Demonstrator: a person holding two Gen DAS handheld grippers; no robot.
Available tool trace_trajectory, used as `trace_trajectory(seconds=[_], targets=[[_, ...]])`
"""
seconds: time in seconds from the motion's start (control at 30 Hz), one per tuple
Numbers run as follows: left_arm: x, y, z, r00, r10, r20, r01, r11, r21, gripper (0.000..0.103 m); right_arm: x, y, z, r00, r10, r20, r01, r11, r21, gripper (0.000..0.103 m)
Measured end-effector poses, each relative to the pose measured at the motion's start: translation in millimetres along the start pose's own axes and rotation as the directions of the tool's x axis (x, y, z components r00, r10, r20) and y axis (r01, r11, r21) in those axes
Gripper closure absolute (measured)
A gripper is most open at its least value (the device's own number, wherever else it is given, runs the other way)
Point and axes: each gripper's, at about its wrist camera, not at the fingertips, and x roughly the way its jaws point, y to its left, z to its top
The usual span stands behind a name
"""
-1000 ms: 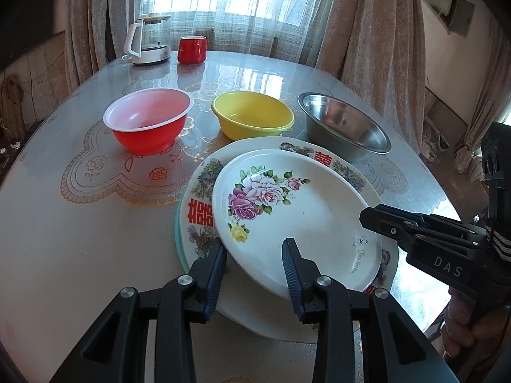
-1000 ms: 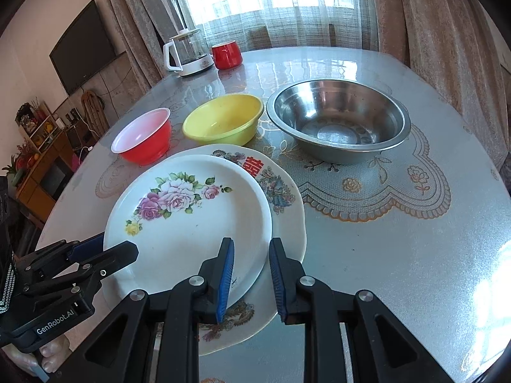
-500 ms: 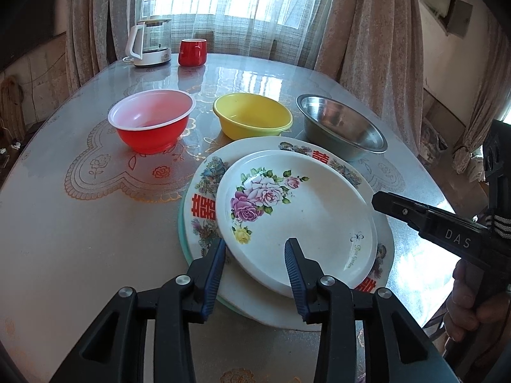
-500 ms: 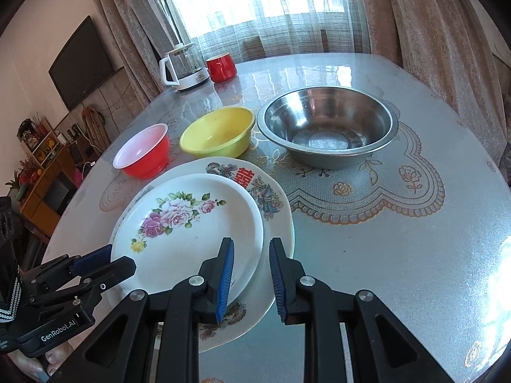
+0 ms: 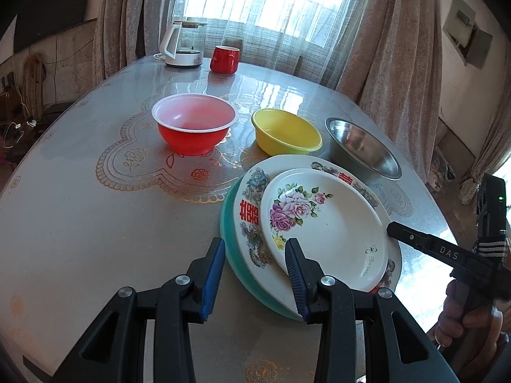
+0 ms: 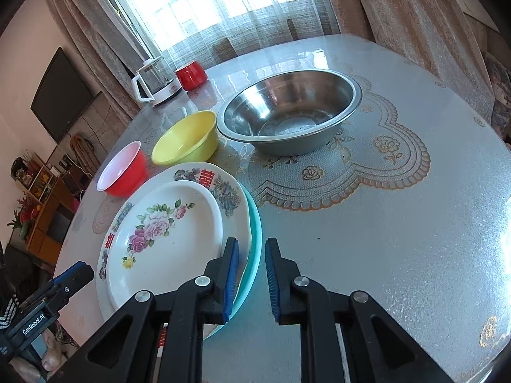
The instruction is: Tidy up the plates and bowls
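Observation:
A stack of three plates lies on the table: a white rose plate point(image 5: 325, 223) point(image 6: 166, 239) on a larger red-lettered plate point(image 5: 249, 210) point(image 6: 207, 175) on a teal plate point(image 5: 228, 223) point(image 6: 255, 223). Behind stand a red bowl point(image 5: 194, 127) point(image 6: 123, 172), a yellow bowl point(image 5: 286, 132) point(image 6: 186, 138) and a steel bowl point(image 5: 364, 150) point(image 6: 290, 115). My left gripper point(image 5: 252, 271) is open, its jaws straddling the stack's near-left rim. My right gripper point(image 6: 252, 274) is open, its jaws straddling the stack's right rim.
A white kettle point(image 5: 183, 43) point(image 6: 156, 79) and a red mug point(image 5: 225, 59) point(image 6: 191, 75) stand at the table's far end by the curtained window. The glass-topped table point(image 5: 80, 207) has lace mats beneath. A cabinet point(image 6: 41, 198) stands off the left edge.
Both grippers drew back and swung outward, so the stack sits to the right in the left view and left in the right view. The teal bottom plate shows more. The plates stay put.

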Motion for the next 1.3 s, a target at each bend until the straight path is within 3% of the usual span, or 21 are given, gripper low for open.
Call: trace_trajectory(seconds=[0.33,0.73,1.0,1.3], targets=[[11.3,-7.0,-10.4,0.998,-0.047,-0.029,0.048,0.998,0.037,0.066,4.2,11.4,-2.2,0.999,-0.032,0.024,0.034,0.997,-0.066,0.09],[9.5,-10.7,-12.4,1.0,-0.01,-0.003,0.01,0.998,0.058,0.066,11.1,14.7,3.1,0.999,-0.037,0.023,0.039,0.995,-0.091,0.089],[1.3,-4.4,-9.1,0.998,0.05,0.042,-0.052,0.998,0.038,0.063,11.0,12.8,2.2,0.999,-0.036,-0.005,0.035,0.996,-0.077,0.083],[-8.0,5.5,-8.7,0.993,0.099,0.059,-0.099,0.995,-0.013,0.062,-7.5,11.2,4.0,0.995,-0.077,0.063,0.082,0.994,-0.073,0.069]])
